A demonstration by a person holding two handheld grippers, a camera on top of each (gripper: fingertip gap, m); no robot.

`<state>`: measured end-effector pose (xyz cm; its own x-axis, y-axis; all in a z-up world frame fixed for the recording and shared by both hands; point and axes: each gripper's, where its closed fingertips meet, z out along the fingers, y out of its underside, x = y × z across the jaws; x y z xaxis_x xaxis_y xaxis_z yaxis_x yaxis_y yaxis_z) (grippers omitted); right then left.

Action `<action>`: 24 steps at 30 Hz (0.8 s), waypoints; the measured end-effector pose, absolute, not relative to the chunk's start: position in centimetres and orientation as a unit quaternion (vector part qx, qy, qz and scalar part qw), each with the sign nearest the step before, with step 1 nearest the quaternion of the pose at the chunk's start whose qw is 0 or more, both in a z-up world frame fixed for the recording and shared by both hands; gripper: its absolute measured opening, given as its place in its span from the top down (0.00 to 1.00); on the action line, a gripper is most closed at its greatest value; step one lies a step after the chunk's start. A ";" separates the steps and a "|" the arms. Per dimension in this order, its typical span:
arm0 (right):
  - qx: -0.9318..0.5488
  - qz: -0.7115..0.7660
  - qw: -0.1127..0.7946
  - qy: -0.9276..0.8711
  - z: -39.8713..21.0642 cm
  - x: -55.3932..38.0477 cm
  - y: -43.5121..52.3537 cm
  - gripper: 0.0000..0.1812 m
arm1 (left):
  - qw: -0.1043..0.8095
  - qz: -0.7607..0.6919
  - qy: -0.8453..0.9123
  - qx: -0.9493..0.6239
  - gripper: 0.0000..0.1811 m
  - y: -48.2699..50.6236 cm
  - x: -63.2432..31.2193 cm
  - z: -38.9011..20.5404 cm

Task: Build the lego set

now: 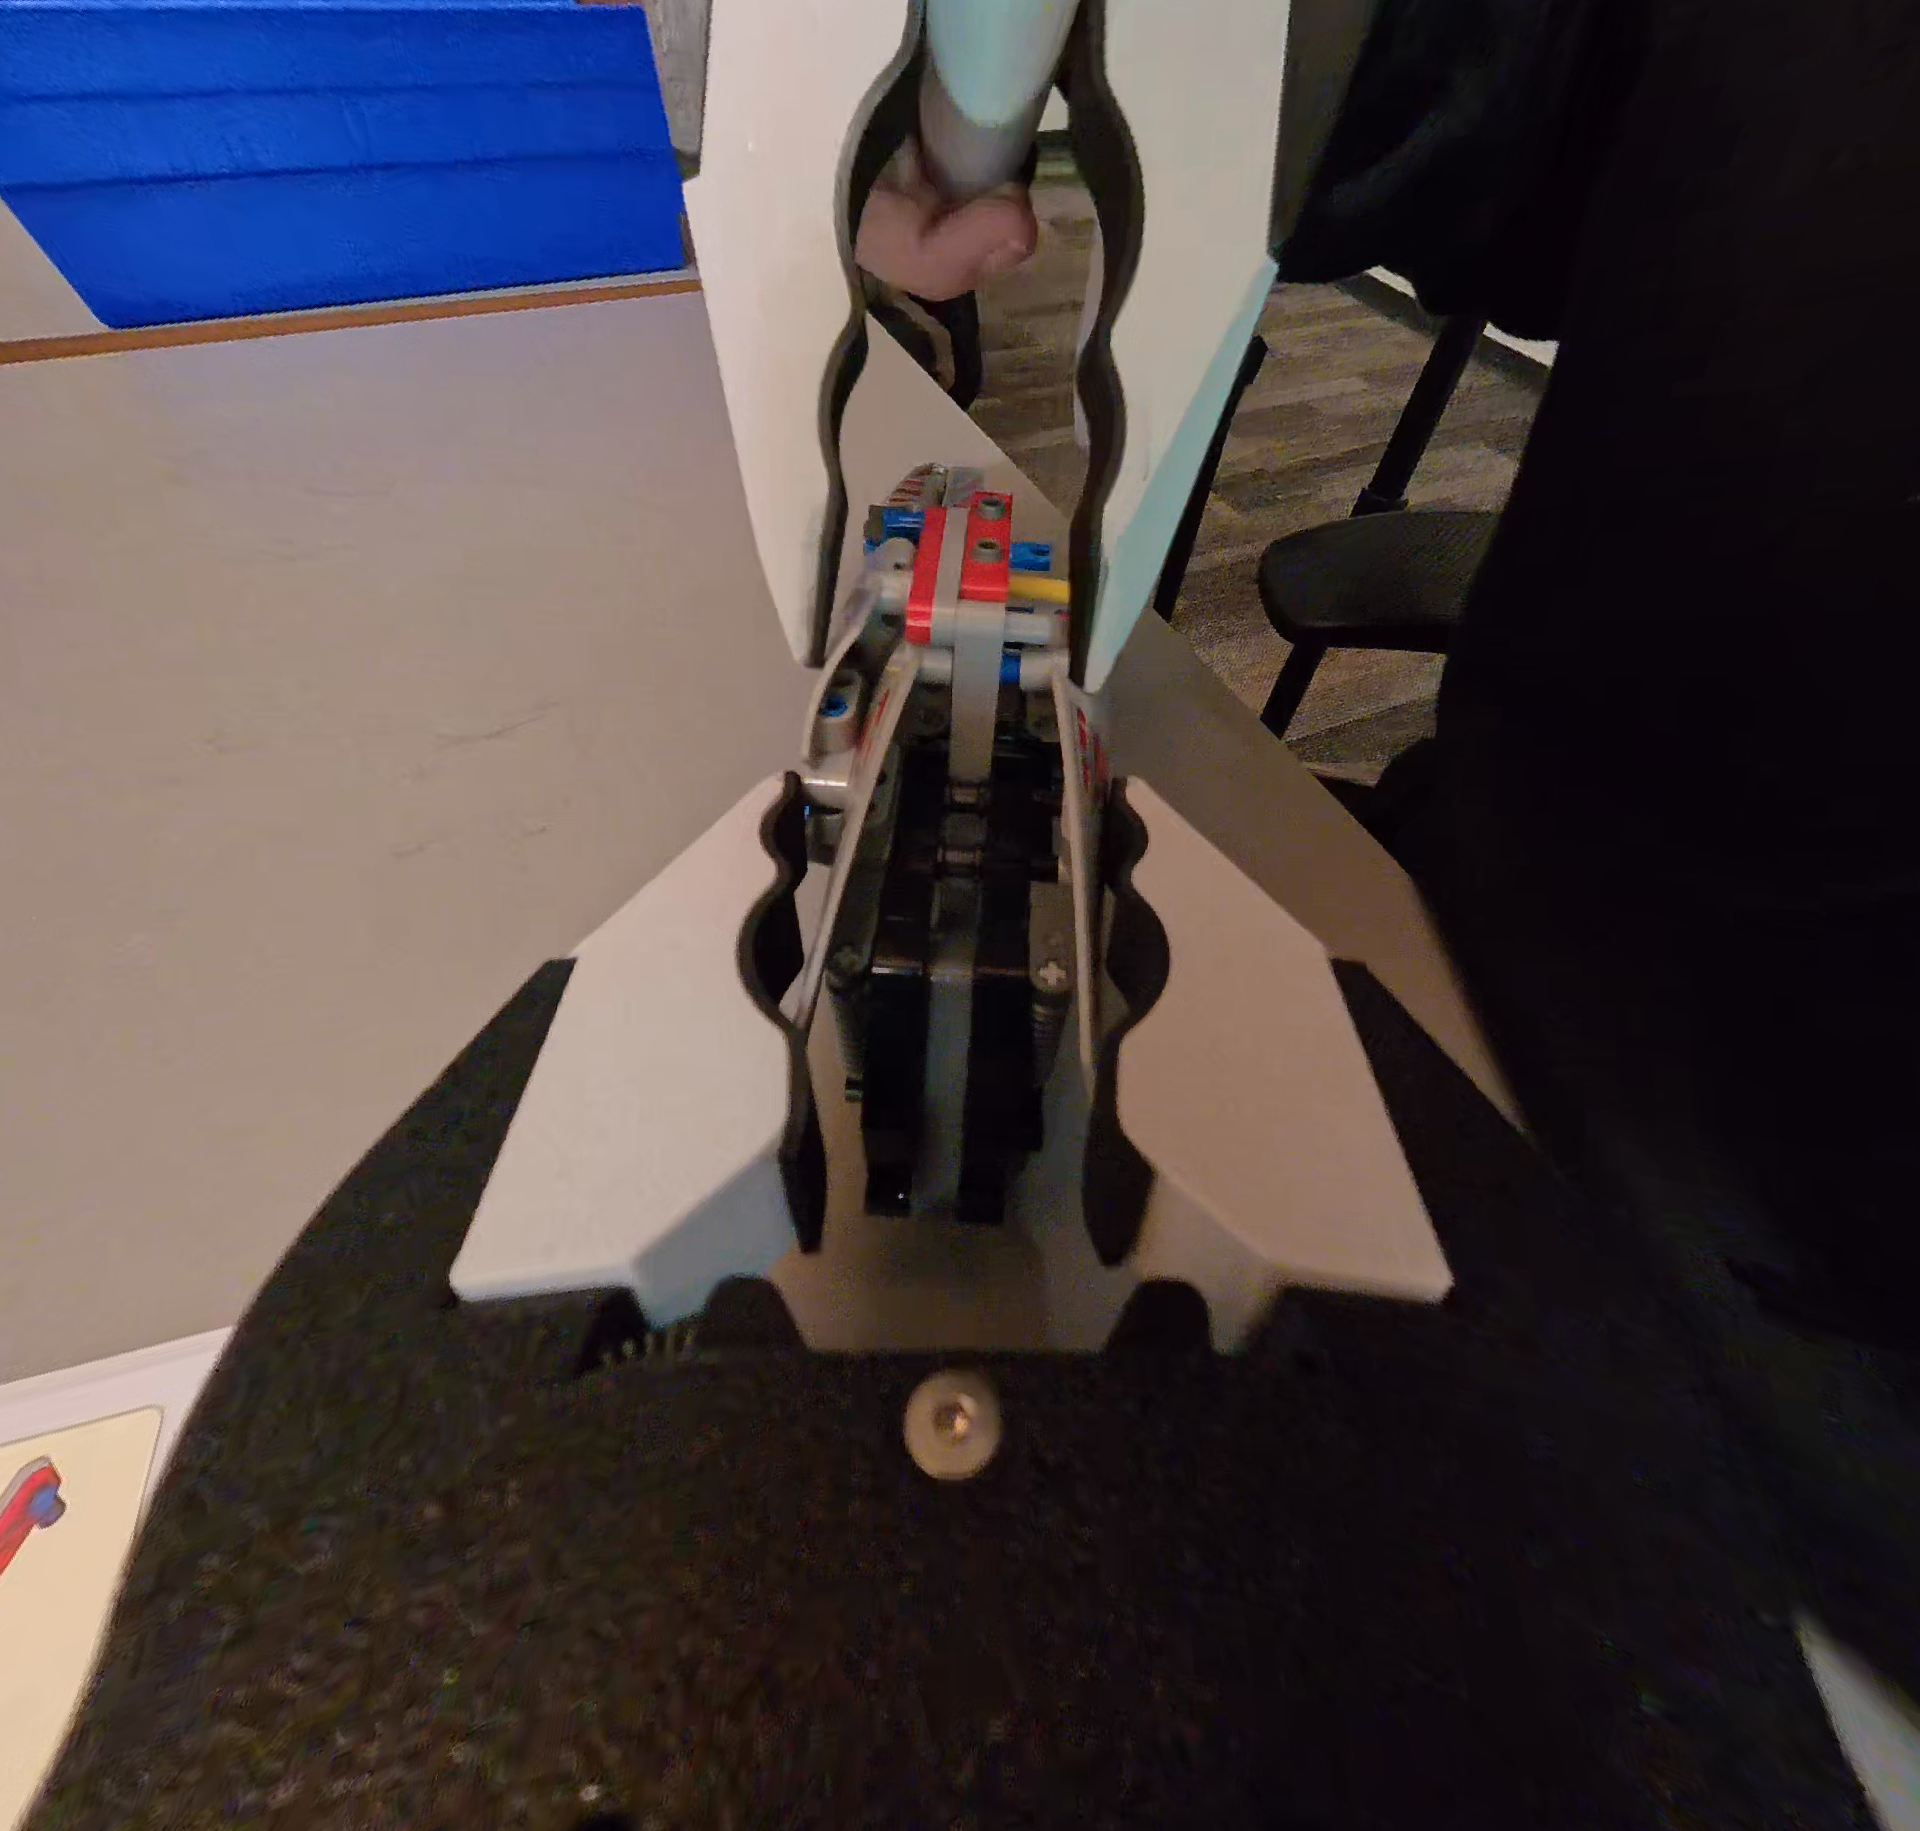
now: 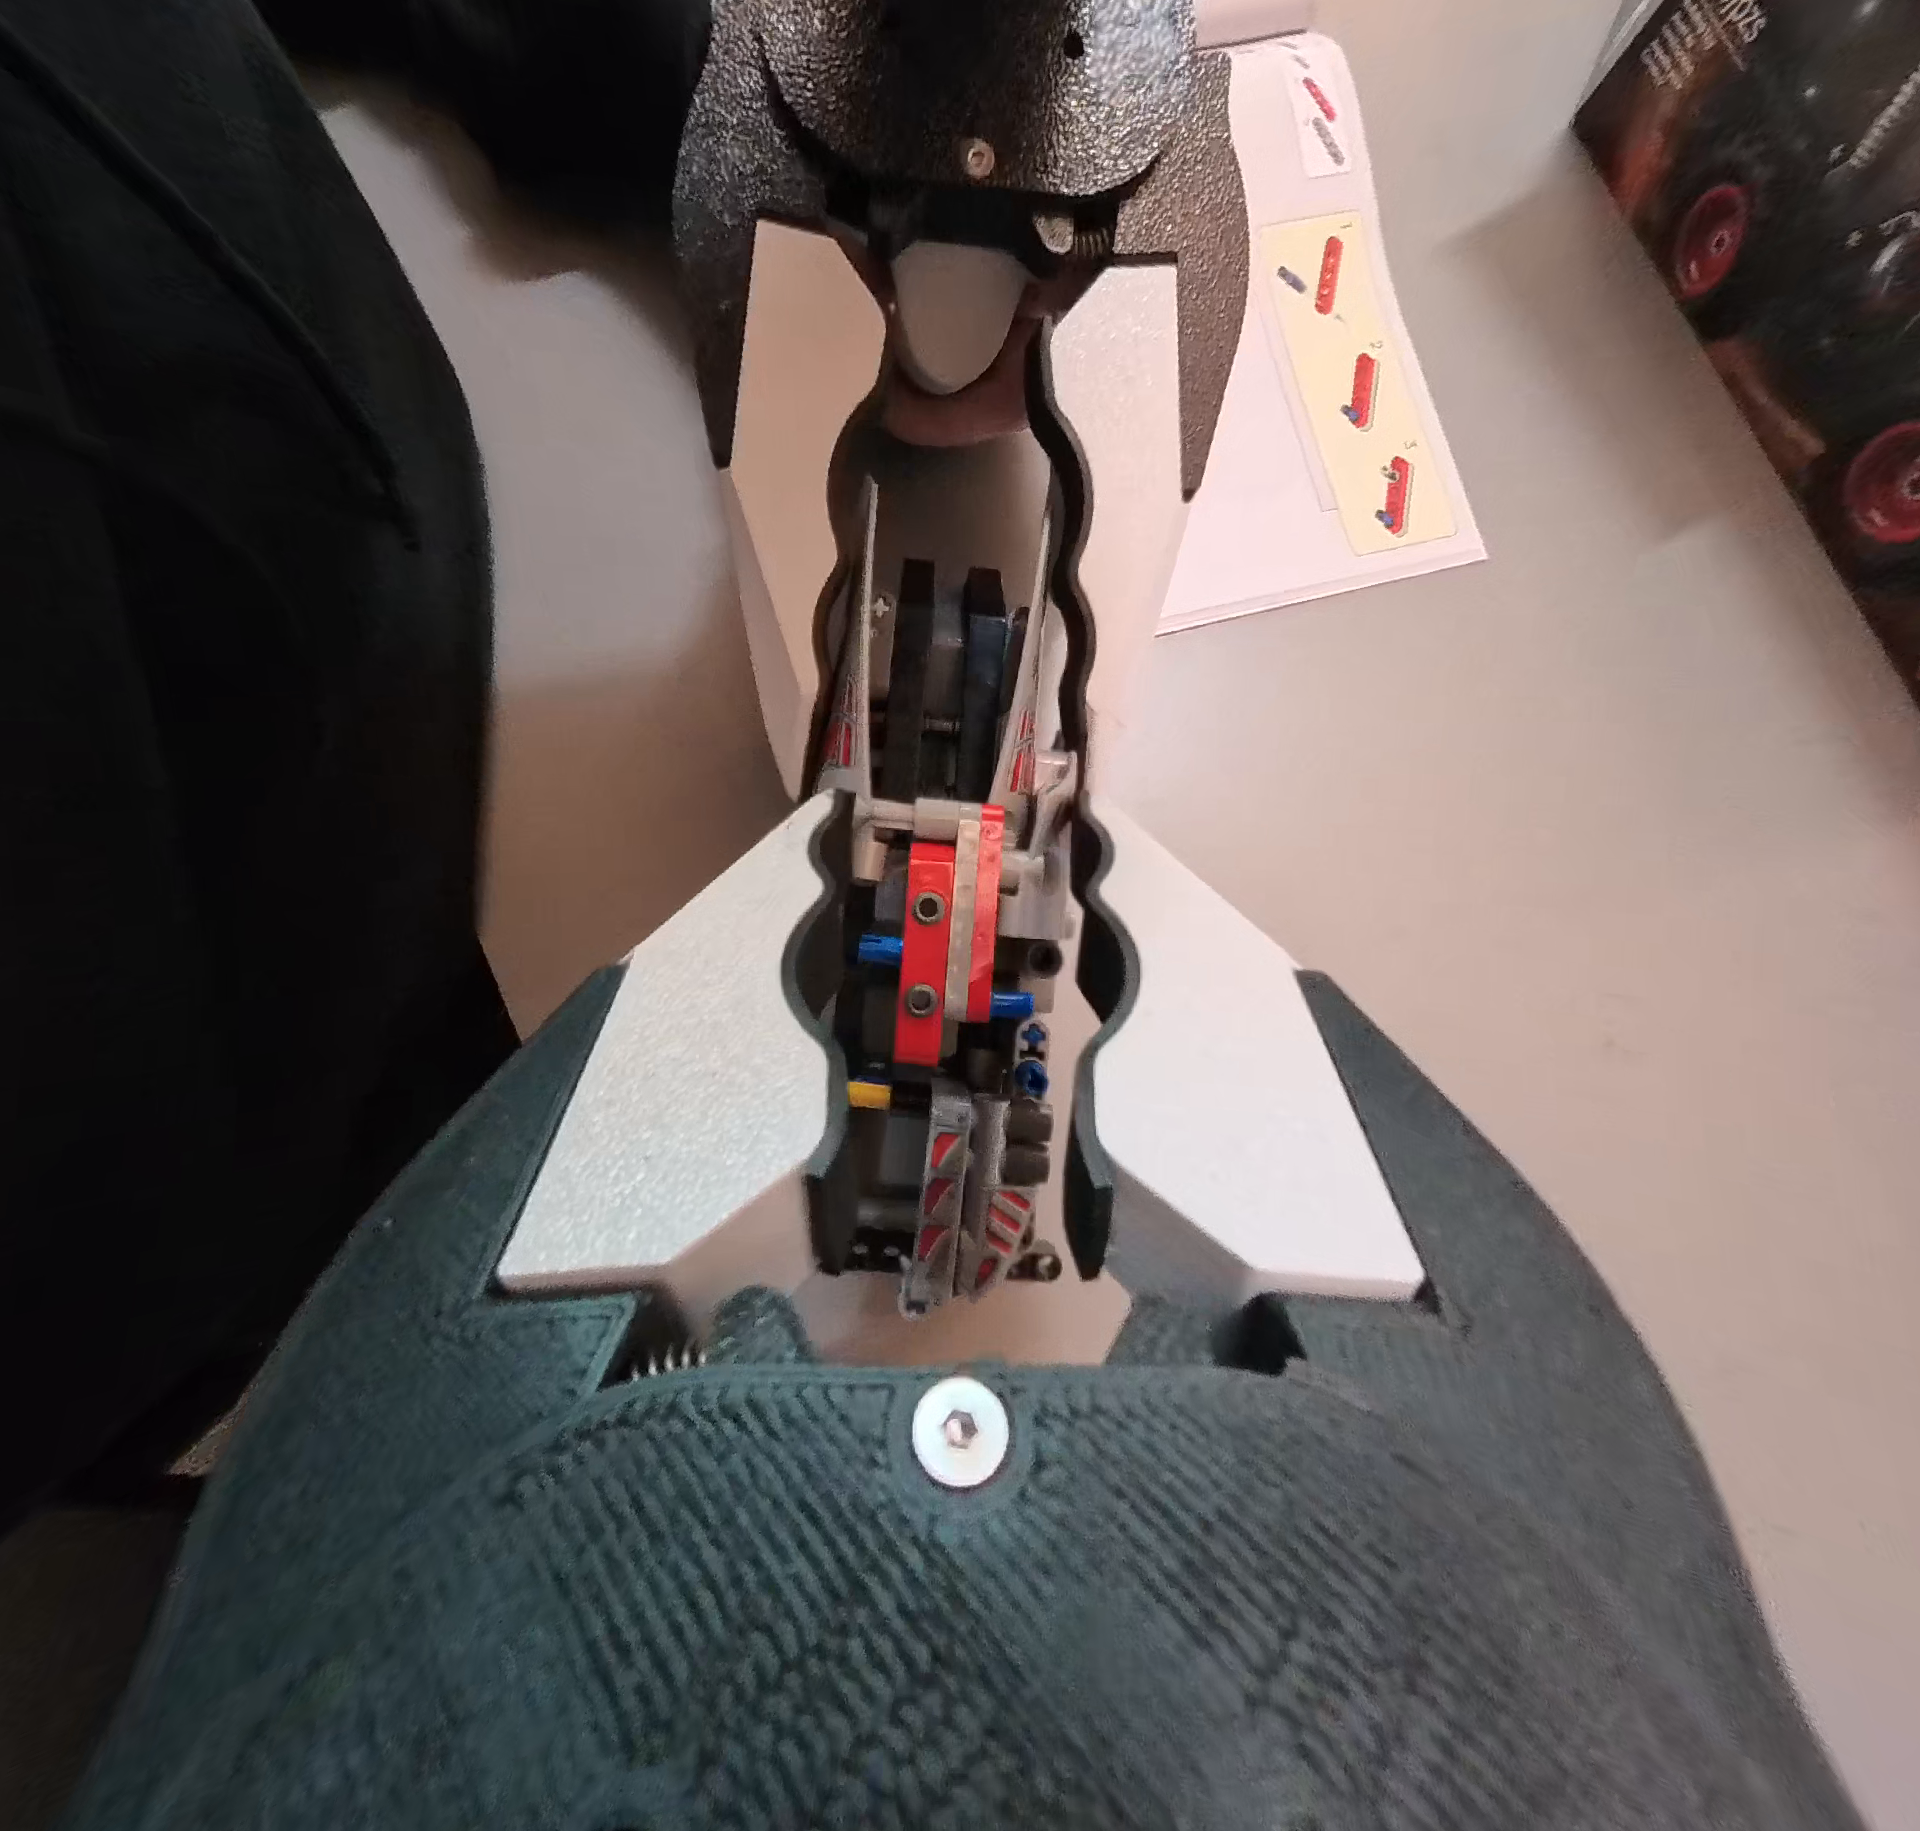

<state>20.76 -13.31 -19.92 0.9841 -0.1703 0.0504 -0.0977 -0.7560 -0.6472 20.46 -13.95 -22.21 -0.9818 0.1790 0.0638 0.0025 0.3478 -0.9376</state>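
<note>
A partly built Lego model [image 1: 956, 576] of black, grey and red beams with blue and yellow pins is held in the air between both grippers. My left gripper [image 1: 956, 805] is shut on its black and grey end. My right gripper [image 2: 956, 846] is shut on the other end, around the red beam [image 2: 925, 950]. The two grippers face each other, fingertips almost touching. The right gripper also shows in the left wrist view [image 1: 956, 638], with a hand [image 1: 945, 243] behind it. The left gripper also shows in the right wrist view [image 2: 945, 742].
A grey table [image 1: 312, 742] lies below. A blue bin [image 1: 332, 150] stands at its far edge. An open instruction booklet [image 2: 1351, 347] and the dark set box [image 2: 1787, 223] lie on it. A person in dark clothing [image 2: 208, 638] and a black chair [image 1: 1371, 576] are beside it.
</note>
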 end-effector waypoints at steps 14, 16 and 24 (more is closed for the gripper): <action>-0.950 -0.039 0.303 0.068 -20.1 20.7 -13.4 0.77 | 0.076 0.568 -0.817 -0.057 0.69 -13.9 20.4 -22.2; -0.951 -0.039 0.300 0.066 -20.1 20.7 -13.4 0.77 | 0.075 0.568 -0.817 -0.058 0.69 -13.9 20.4 -22.2; -0.950 -0.034 0.302 0.069 -20.1 20.8 -13.4 0.78 | 0.070 0.568 -0.818 -0.059 0.70 -14.0 20.5 -22.2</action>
<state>20.81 -13.36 -20.11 0.9882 -0.1513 0.0234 -0.1100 -0.8081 -0.5786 20.45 -13.98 -22.20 -0.9833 0.1759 0.0473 0.0169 0.3467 -0.9378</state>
